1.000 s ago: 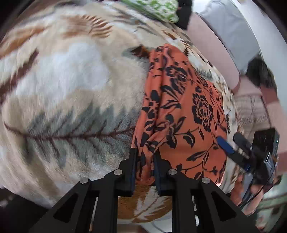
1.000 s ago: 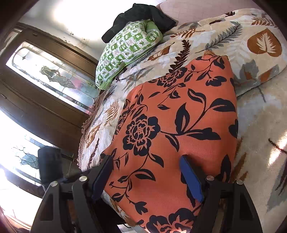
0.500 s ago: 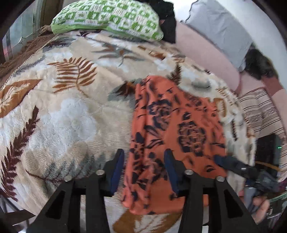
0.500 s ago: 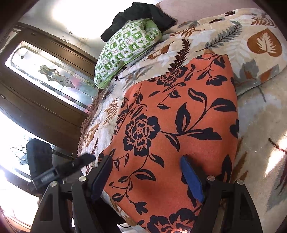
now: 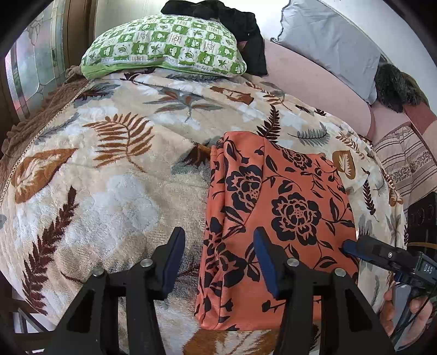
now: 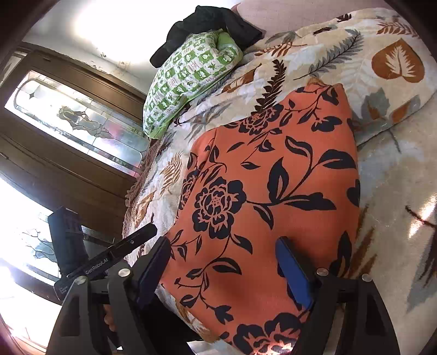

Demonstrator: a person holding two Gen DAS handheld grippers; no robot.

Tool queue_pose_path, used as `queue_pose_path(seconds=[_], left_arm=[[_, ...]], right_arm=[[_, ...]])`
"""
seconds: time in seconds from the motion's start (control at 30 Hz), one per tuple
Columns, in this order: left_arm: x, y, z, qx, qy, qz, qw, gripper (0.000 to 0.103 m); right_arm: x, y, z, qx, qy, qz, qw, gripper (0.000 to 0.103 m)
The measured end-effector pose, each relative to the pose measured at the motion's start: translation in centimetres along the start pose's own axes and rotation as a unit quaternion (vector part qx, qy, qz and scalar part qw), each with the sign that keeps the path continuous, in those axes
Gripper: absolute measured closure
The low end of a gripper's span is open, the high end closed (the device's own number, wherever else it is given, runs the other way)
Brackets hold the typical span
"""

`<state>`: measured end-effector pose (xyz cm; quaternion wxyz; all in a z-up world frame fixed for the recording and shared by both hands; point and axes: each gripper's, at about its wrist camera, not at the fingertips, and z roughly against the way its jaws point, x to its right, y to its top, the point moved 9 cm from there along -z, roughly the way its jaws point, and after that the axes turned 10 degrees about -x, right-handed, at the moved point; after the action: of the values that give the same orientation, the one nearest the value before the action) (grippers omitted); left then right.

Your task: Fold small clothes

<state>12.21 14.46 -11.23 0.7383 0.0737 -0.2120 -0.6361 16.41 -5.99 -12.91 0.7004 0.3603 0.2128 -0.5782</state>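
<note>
An orange garment (image 5: 275, 218) with black flowers lies folded on the leaf-patterned blanket (image 5: 109, 177). My left gripper (image 5: 220, 258) hangs above the garment's left edge, its jaws opening; the edge lies under the gap and the pads do not touch it. The right gripper (image 6: 224, 270) stands open over the near end of the garment (image 6: 267, 196), with cloth spread flat below its wide jaws. In the left wrist view the right gripper (image 5: 352, 250) shows at the garment's right edge. The right wrist view catches the left gripper's fingertip (image 6: 142, 233) at the lower left.
A green-and-white pillow (image 5: 164, 52) with a black garment (image 5: 235, 24) on it lies at the far end of the bed. A grey pillow (image 5: 330, 46) and striped fabric (image 5: 404, 163) sit at the right. A wooden door with glass panes (image 6: 76, 123) stands beside the bed.
My left gripper let go of the garment's left edge, opened and rose, so it now looks further across the bed. The cloth dropped flat. The right gripper stayed where it was.
</note>
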Motion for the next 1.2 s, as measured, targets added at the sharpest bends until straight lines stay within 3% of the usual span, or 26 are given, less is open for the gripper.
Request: queue_pose_path(seconds=[0.27,0.4,0.53,0.63,0.77,0.87,1.03,1.2], left_arm=[[0.2,0.1,0.0,0.006,0.007,0.000,1.0000,0.041],[0.0,-0.2,-0.7,-0.007,0.006,0.003,1.0000,0.041],[-0.7,0.1,-0.5,0.001,-0.006,0.012,0.9999,0.028],[-1.4,0.7,-0.5,0.004,-0.029,0.035,0.9989,0.023],[-1.7,1.6,-2.1,-0.008,-0.054,0.048,0.9973,0.022],[-1.2,2.1,-3.9,-0.029,-0.077,0.040,0.9958,0.022],[-0.4,2.6,-7.1,-0.062,-0.092,0.016,0.9937,0.022],[-0.2,2.5,-8.1,-0.066,-0.105,0.017,0.9921,0.021]], right_arm=[[-1.3,2.2,1.5,0.035,0.013,0.003,0.999,0.017],[2.2,3.0,-1.4,0.002,0.006,-0.055,0.998,0.010],[0.6,3.1,1.7,0.043,0.041,-0.050,0.997,0.010],[0.8,2.2,4.1,0.063,0.017,-0.027,0.997,0.010],[4.3,1.1,6.0,0.075,0.001,-0.061,0.995,0.010],[6.8,0.9,5.7,0.062,0.019,-0.100,0.993,0.010],[7.6,1.8,3.2,0.036,0.064,-0.116,0.991,0.010],[7.7,2.7,0.0,0.009,0.063,-0.119,0.991,0.010]])
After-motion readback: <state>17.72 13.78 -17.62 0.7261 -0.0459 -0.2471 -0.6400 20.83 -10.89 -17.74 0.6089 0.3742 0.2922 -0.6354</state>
